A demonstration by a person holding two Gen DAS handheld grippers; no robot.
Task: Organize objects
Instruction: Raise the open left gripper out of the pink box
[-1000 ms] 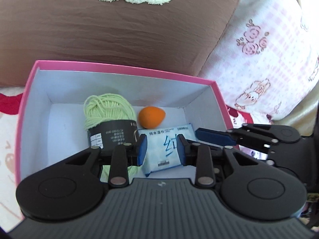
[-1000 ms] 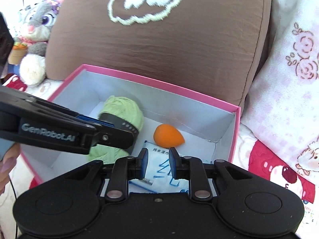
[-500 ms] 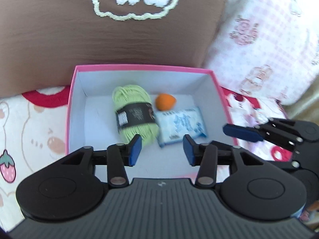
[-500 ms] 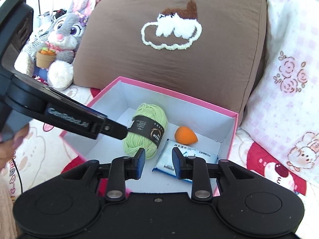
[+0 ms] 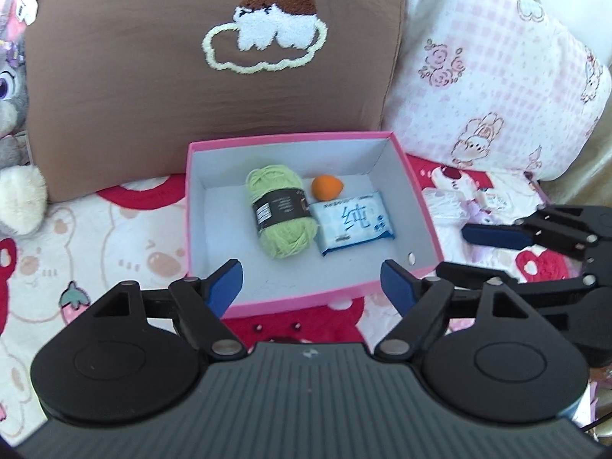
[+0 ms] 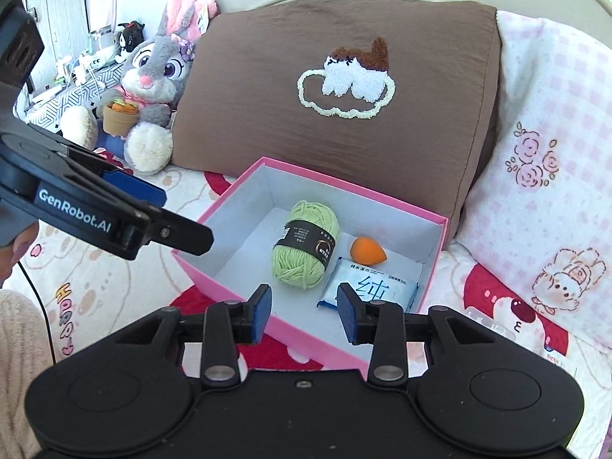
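Observation:
A pink box (image 5: 417, 206) (image 6: 229, 210) with a white inside lies on the bed. In it sit a green yarn ball (image 5: 281, 212) (image 6: 306, 254) with a black band, an orange egg-shaped sponge (image 5: 326, 187) (image 6: 368, 250) and a blue wet-wipe pack (image 5: 350, 227) (image 6: 369, 287). My left gripper (image 5: 311, 285) hovers above the box's near edge, its jaws opening wide with nothing between them. My right gripper (image 6: 304, 310) hangs over the near right corner, jaws opening, also with nothing in them. Each gripper shows at the other view's edge.
A brown cushion (image 5: 191, 57) (image 6: 344, 88) leans behind the box, a pink-checked pillow (image 5: 497, 88) (image 6: 543, 176) to its right. A grey plush rabbit (image 6: 153, 88) sits at the left. The bedspread (image 5: 114, 237) has red and pink cartoon prints. A person's hand (image 6: 15, 244) holds the left gripper.
Both grippers pulled up and back out of the box, leaving the wipe pack lying inside. Their jaws, close together around the pack before, have spread apart.

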